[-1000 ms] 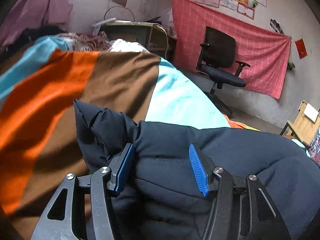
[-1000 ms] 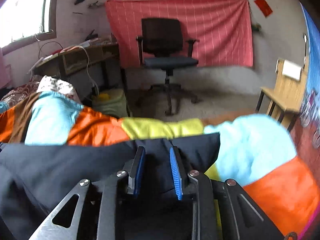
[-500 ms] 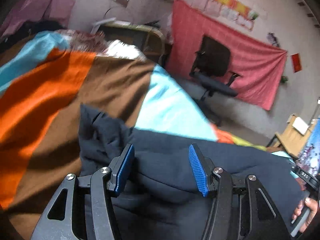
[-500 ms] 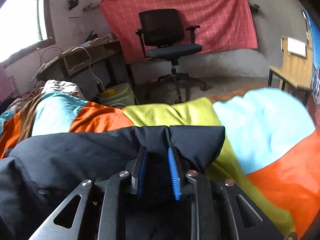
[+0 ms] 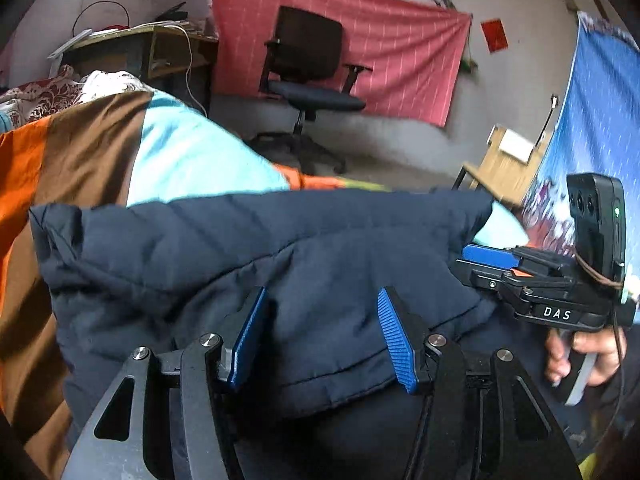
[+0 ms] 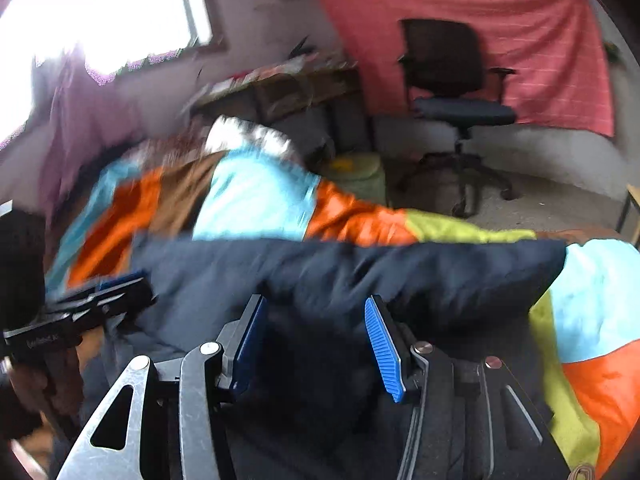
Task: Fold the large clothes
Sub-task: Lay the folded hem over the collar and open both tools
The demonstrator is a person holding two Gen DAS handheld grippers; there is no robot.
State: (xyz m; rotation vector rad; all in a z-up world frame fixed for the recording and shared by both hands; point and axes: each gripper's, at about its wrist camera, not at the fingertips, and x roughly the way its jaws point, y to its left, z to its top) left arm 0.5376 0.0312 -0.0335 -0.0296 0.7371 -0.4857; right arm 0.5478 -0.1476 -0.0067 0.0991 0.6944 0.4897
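A dark navy padded jacket [image 5: 248,248] lies folded on a bed with a patchwork cover [image 5: 72,168]. My left gripper [image 5: 320,336] is open, its blue pads spread just above the jacket's upper layer. The right gripper shows at the right of this view [image 5: 486,256], low over the jacket's right end. In the right wrist view the jacket [image 6: 360,268] fills the middle and my right gripper [image 6: 316,348] is open over it, holding nothing. The left gripper shows at the left edge there [image 6: 116,284].
A black office chair [image 5: 308,76] stands on the floor beyond the bed, before a red cloth on the wall [image 5: 384,44]. A cluttered desk [image 5: 140,48] is at the back left. A wooden stool [image 5: 496,160] and a blue poster [image 5: 592,120] are at the right.
My right gripper has opened and let go of the jacket's edge. Both grippers have swung, so each now shows in the other's view. The left stays open.
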